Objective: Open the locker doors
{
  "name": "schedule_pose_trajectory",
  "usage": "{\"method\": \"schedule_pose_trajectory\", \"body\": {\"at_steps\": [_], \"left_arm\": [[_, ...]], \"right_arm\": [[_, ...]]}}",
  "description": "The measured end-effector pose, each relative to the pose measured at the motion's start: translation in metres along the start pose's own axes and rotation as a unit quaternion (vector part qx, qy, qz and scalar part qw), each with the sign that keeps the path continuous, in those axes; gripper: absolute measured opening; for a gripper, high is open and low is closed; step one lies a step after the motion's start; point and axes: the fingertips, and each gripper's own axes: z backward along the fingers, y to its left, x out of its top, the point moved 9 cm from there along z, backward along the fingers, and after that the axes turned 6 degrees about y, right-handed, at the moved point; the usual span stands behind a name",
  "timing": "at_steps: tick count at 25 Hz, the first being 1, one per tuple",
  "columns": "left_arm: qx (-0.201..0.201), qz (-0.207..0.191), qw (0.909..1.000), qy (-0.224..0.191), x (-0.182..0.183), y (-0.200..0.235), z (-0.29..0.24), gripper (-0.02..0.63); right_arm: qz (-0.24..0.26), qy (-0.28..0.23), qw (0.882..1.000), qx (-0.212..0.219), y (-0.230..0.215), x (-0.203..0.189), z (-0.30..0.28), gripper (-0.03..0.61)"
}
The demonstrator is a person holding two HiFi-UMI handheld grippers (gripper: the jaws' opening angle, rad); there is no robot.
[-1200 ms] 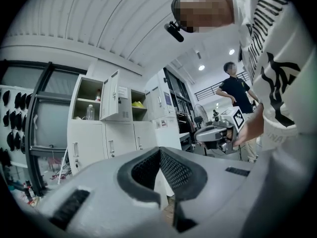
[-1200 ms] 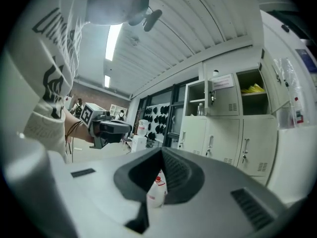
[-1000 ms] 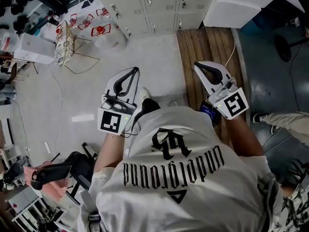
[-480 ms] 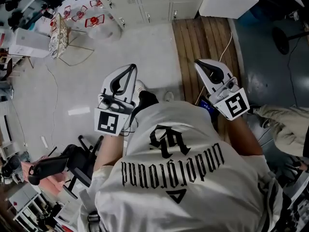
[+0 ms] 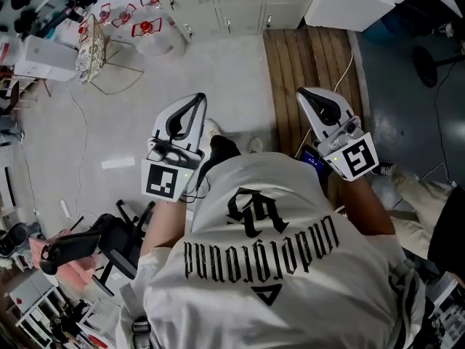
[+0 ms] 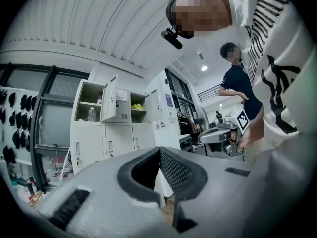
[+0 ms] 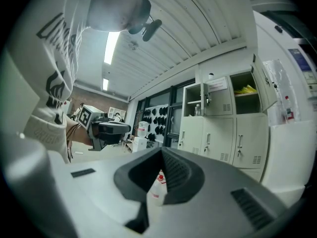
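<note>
The beige lockers (image 5: 232,6) stand along the far edge of the head view, well ahead of both grippers. In the left gripper view the lockers (image 6: 106,128) show two upper doors swung open and the lower doors closed. The right gripper view shows the lockers (image 7: 223,128) the same way. My left gripper (image 5: 199,97) is held in front of my body, jaws together and empty; its tips (image 6: 159,150) meet. My right gripper (image 5: 302,93) hovers over the wooden platform, also shut on nothing, with its tips (image 7: 162,150) touching.
A wooden platform (image 5: 312,71) runs toward the lockers at the right. A white block (image 5: 363,2) sits at the far right. A wire stand (image 5: 94,57) and red-labelled bottles (image 5: 149,27) are at the far left. A bystander's leg (image 5: 425,191) is at the right, and black gear (image 5: 80,246) at the lower left.
Both grippers stay shut and hold nearly the same place before my body. The head view has shifted a little. The bystander's leg at the right has moved lower.
</note>
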Motion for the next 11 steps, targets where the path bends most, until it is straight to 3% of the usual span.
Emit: {"method": "schedule_pose_trajectory", "body": {"at_steps": [6,11], "left_arm": [[0.000,-0.001,1.0000,-0.002,0.001,0.009,-0.002,0.008],[-0.005,0.002,1.0000,-0.001,0.000,0.010,-0.007,0.006]], "right_arm": [[0.000,-0.001,1.000,0.006,-0.001,0.003,-0.010,0.005],[0.020,-0.032,0.999,-0.003,-0.009,0.002,-0.014,0.005]]}}
